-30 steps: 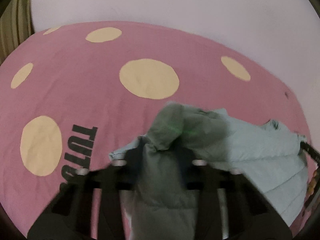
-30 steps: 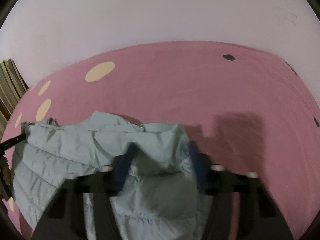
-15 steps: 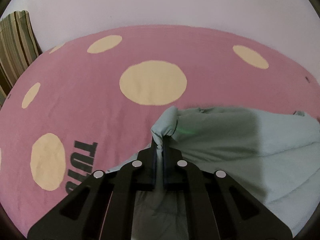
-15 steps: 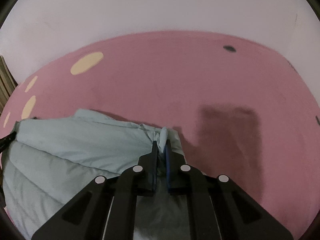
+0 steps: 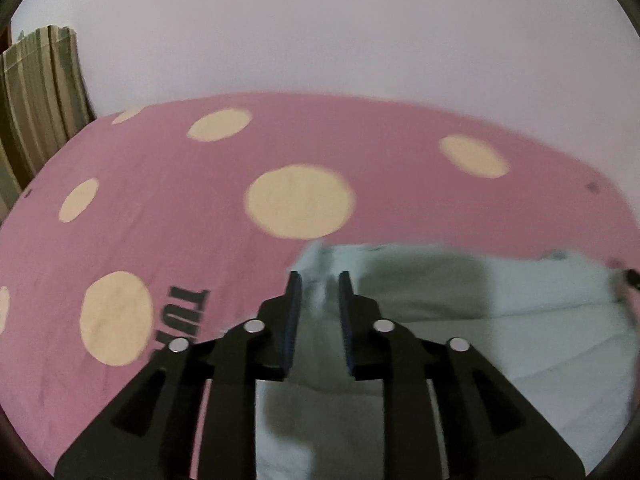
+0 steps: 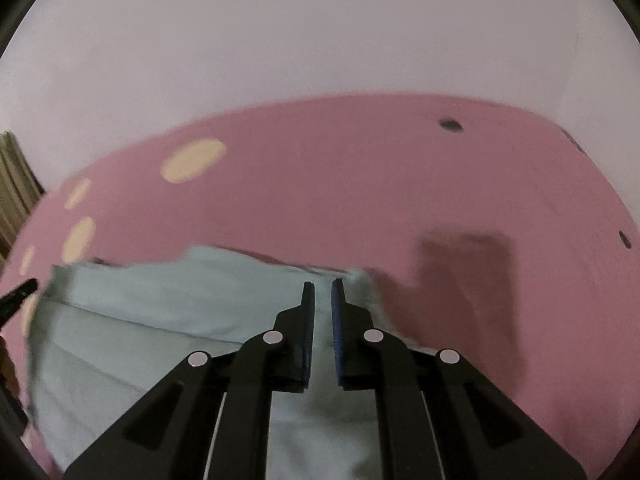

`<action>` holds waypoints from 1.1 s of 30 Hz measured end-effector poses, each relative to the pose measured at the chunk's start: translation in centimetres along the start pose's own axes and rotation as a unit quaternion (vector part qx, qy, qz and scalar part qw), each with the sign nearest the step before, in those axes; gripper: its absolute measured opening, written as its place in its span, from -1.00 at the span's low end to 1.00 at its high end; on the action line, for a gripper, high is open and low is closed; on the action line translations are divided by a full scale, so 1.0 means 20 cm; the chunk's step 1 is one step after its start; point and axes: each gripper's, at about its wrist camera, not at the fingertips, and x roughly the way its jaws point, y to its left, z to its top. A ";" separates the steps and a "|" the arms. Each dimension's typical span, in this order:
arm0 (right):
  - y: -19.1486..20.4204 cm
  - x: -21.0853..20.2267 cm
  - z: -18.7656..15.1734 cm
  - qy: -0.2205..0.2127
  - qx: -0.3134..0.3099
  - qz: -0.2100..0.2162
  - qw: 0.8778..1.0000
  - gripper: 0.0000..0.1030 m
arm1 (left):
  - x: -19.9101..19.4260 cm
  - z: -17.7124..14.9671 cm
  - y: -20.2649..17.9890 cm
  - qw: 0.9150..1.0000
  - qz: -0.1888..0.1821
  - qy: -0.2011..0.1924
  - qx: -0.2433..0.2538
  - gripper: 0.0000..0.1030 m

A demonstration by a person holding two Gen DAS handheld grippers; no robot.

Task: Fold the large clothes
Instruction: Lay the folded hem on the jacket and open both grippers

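- Pale blue-green quilted jacket (image 5: 500, 320) lies spread flat on a pink bed sheet (image 5: 180, 200) printed with cream dots and black lettering; its far edge runs roughly straight across both views.
- Left tongs (image 5: 319, 286) stand parted, with a clear gap between the blue-padded fingers (image 5: 294, 312); they hang over the jacket's far left corner, and jacket fabric shows in the gap, but the pads are not pressed onto it.
- Right tongs (image 6: 322, 294) are also parted, by a narrower gap, above the jacket (image 6: 160, 320) near its far right corner; nothing is pinched between them.
- From the right wrist view, the jacket reaches from the tongs to the left edge of the picture, where the dark tip of the other tool (image 6: 18, 294) shows beside it.
- A dark rectangular shadow (image 6: 466, 272) falls on the bare sheet (image 6: 360, 184) just right of the jacket corner.
- Striped curtain (image 5: 40, 96) hangs at the left, and a plain pale wall (image 5: 340, 32) rises behind the bed.
- Both pictures are slightly motion-blurred, so seams and fine folds are hard to read.
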 end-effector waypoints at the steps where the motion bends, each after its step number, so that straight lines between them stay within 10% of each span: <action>1: 0.04 -0.02 -0.01 -0.003 0.000 0.017 1.000 -0.83 | -0.02 -0.01 -0.05 1.000 -0.013 -0.003 0.003 -0.41; 19: 0.33 0.32 -0.21 0.041 -0.049 0.032 0.997 -0.84 | 0.30 -0.20 -0.32 0.999 0.003 0.040 0.021 -0.31; 33: 0.50 -0.03 -0.33 0.010 -0.078 0.083 0.993 -0.83 | -0.04 -0.34 -0.48 0.997 -0.078 0.020 0.010 -0.11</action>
